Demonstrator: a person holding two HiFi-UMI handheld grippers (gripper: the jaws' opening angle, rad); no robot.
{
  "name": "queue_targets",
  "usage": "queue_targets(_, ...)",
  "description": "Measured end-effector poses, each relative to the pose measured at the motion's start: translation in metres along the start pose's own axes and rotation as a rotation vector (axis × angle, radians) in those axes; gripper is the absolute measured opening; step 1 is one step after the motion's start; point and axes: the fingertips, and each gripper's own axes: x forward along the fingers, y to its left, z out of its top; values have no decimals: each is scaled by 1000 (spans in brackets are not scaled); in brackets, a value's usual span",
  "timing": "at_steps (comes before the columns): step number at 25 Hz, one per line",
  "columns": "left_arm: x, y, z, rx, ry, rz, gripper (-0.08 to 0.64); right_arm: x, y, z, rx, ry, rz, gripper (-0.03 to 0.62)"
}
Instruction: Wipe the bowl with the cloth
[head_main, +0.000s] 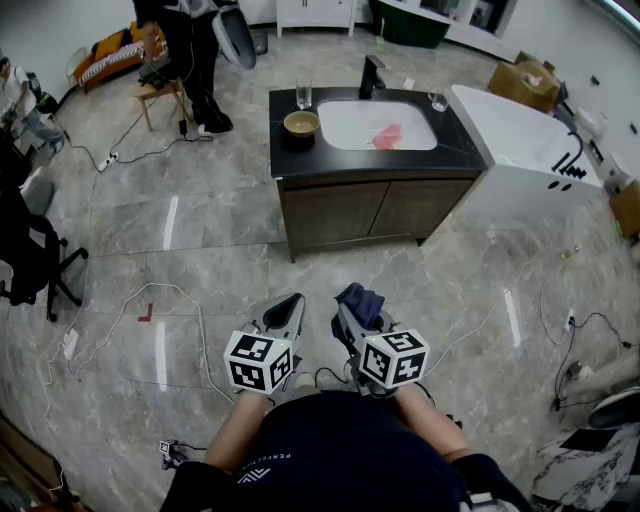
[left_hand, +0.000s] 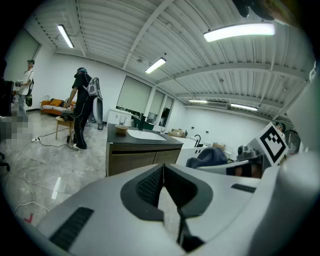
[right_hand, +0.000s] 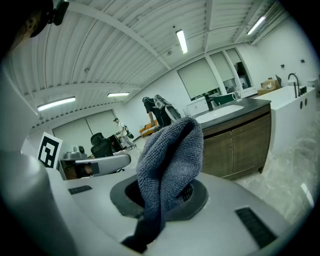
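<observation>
The cloth (right_hand: 170, 160) is covering the pads of the right claw (right_hand: 162, 195). The head view's top edge is cutting off a standing person (head_main: 195, 60). A pink thing (head_main: 388, 136) in the sink (head_main: 345, 125) is showing too small, perhaps a rag.

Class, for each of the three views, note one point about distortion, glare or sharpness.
Head view: the wide lens bows the black-topped wooden vanity cabinet, and white streaks glare off the glossy grey tiled floor. Left gripper view: the long ceiling tube light is blown out; the corners go black. Right gripper view: the grey-blue towelling cloth is sharp; the ceiling beams curve.
</observation>
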Motion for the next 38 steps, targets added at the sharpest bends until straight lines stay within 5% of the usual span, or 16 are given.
queue_targets(18,-34,32,-11,18,21,-46,12,17,39,-13,55,-67,-31,57)
queue_targets(23,-25,36,-13,76,56,-45,11,27,30,-8,100,-74,-29,58)
queue_targets(38,55,84,39,40,35,-23,10,112,-26,55,67,-24,21,58)
